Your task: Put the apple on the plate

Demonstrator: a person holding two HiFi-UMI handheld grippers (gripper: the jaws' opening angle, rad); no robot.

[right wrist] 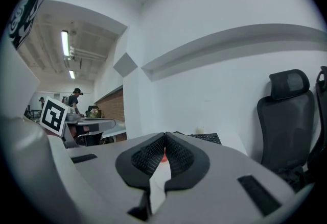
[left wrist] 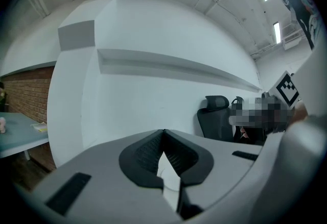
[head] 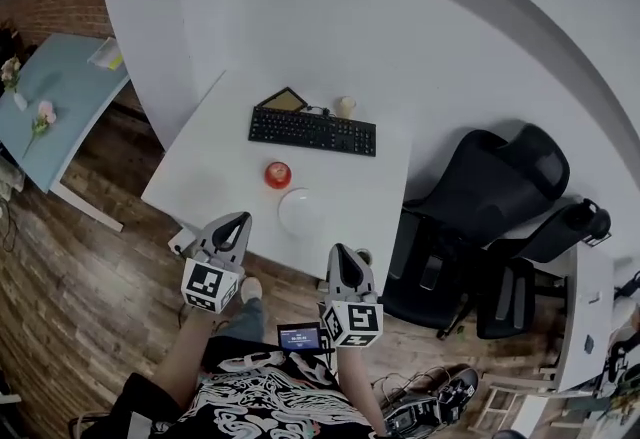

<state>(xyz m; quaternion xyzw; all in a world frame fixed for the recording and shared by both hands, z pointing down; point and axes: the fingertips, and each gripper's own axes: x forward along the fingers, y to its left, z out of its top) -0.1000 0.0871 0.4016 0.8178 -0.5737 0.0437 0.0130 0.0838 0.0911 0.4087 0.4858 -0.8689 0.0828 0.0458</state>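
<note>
- While both tools hang short of the table (head: 215, 162), over the wooden floor at its near edge, the step in hand is judged to be the approach. Nothing is grasped yet.
- Left gripper (head: 238, 219): jaws clenched tip to tip with nothing between them, as its own view confirms (left wrist: 163, 132). It points level toward the wall, and it must be opened wide before it comes near the fruit.
- Apple (head: 277, 174): it sits on the table top, in front of the keyboard (head: 312, 131) and just beside the far left edge of the plate. It is not on the plate. Being round and smooth, it is likely to roll if nudged. The pads should close across its widest part, evenly and from the side.
- Plate (head: 303, 212): white, bare, and close to the near edge of the table. The carry is short. The fruit should be lifted clear of the rim, set down at the centre and let go only once it rests.
- Right gripper (head: 340, 252): jaws likewise shut and empty (right wrist: 164, 136), tilted slightly down. A red sliver shows beyond the tips in its own view, probably the fruit. This tool lines up nearer the plate, so it risks knocking the plate on the way in.
- Office chair (head: 490, 187): it stands to the right of the table, well apart from the work and no hindrance.
</note>
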